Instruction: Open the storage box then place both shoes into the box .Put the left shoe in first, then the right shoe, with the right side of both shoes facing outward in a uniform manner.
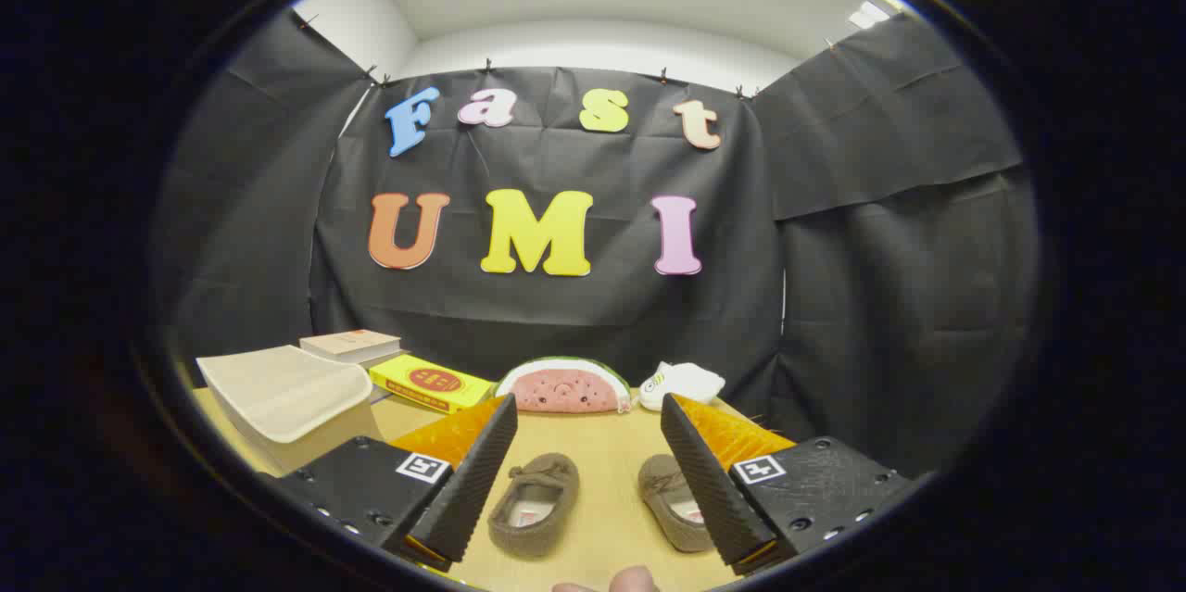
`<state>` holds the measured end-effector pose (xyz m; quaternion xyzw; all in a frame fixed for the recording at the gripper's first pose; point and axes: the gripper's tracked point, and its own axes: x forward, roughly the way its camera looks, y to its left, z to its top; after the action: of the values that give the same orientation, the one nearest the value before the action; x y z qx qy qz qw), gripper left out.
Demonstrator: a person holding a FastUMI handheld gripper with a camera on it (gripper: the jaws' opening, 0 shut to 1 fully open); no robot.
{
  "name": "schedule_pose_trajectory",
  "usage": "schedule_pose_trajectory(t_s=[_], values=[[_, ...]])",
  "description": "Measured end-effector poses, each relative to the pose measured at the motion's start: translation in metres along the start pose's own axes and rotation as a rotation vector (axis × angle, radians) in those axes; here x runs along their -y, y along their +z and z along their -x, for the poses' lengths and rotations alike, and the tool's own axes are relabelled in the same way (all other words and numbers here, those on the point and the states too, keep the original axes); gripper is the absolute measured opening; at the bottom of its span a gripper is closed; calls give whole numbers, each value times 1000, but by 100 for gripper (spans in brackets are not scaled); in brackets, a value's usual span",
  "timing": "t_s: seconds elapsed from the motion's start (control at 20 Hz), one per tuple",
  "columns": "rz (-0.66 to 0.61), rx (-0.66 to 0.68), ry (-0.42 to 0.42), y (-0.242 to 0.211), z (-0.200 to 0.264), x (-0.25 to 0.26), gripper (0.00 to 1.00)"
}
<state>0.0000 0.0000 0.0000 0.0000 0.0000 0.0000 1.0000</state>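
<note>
Between the spread-open fingers of the hand-held gripper (584, 472), gripping nothing, sit two brown slippers (535, 504) on the counter (602, 444); storage box (287, 397) ahead-left. Prob. soft, light — pinch at heel collar.

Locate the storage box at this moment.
In the gripper view, the storage box sits closed on the wooden table, beyond the left finger of the open gripper, beside the book and the yellow box.
</note>
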Motion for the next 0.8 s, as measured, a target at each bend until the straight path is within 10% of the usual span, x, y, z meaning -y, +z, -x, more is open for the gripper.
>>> schedule_pose_trajectory(t_s=[0.8], values=[[-23,19,20,7,8,-7,95]])
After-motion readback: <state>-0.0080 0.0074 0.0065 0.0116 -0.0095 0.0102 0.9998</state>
